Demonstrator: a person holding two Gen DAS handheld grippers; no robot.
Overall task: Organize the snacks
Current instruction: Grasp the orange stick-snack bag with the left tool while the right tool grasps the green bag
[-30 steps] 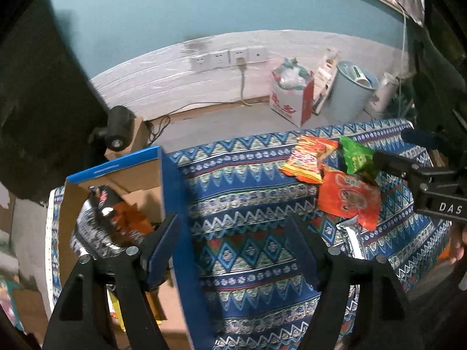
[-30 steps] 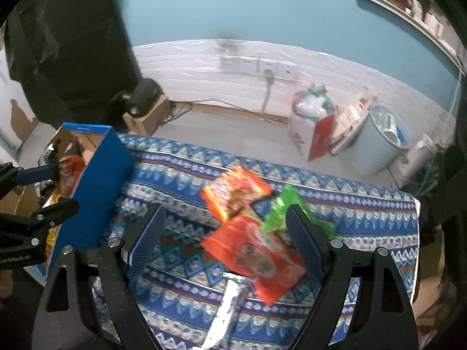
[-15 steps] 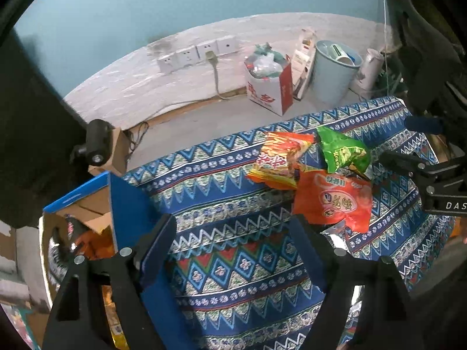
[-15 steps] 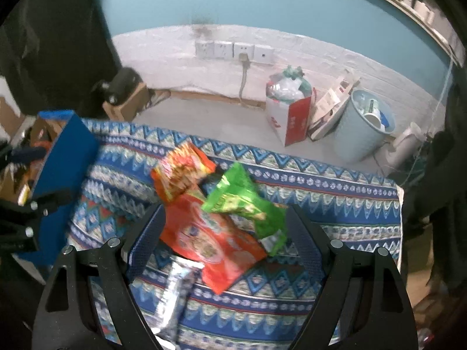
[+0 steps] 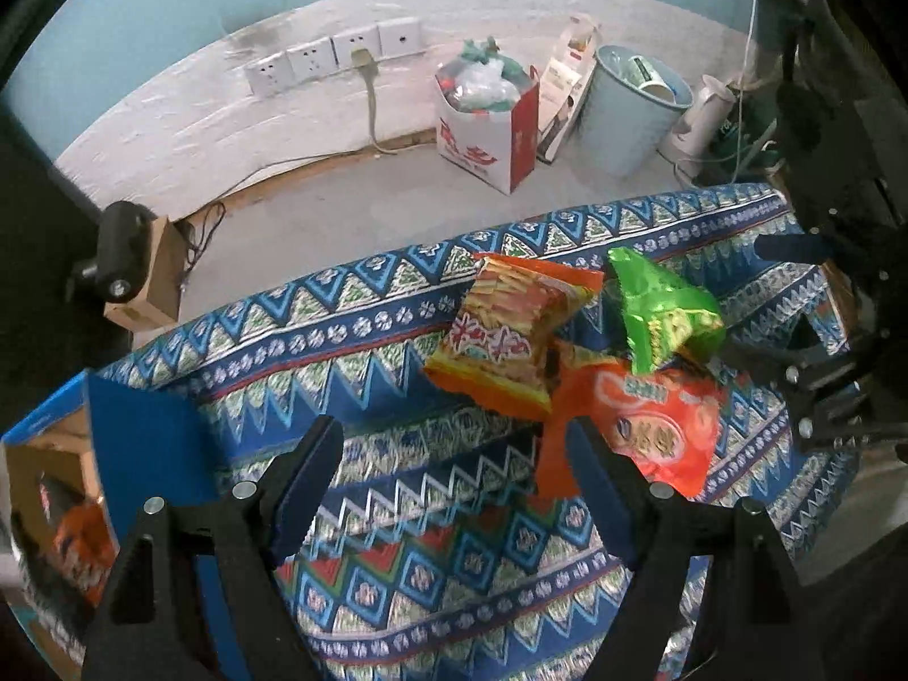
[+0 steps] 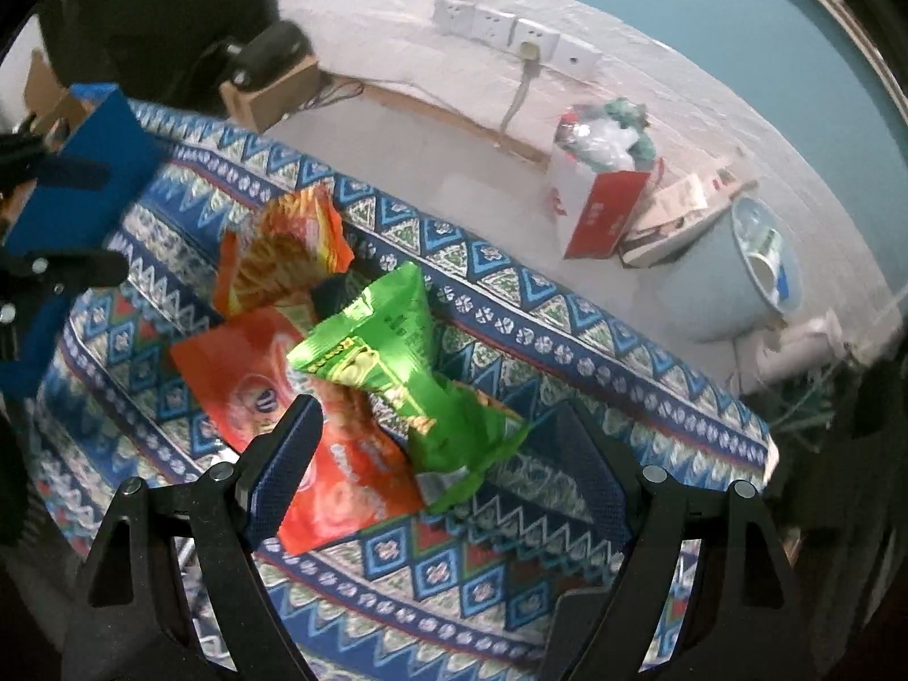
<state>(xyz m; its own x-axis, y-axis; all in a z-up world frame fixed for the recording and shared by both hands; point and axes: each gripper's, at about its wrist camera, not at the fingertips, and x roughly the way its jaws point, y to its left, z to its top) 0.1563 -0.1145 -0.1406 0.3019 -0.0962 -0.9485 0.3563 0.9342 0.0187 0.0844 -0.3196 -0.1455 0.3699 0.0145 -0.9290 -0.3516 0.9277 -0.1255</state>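
Under the green bag (image 6: 397, 374), red packet (image 6: 272, 391) half-hidden.

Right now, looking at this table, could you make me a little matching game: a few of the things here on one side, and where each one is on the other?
Things:
1. green snack bag
2. red snack bag
3. blue cardboard box
4. pale blue bin

Places:
A. on the floor beside the red-and-white bag
B. at the far left edge of the patterned cloth
C. lying flat on the cloth, under the green one
D. on top of the pile of snacks

Pairs: 1-D, 2-C, 3-B, 4-A
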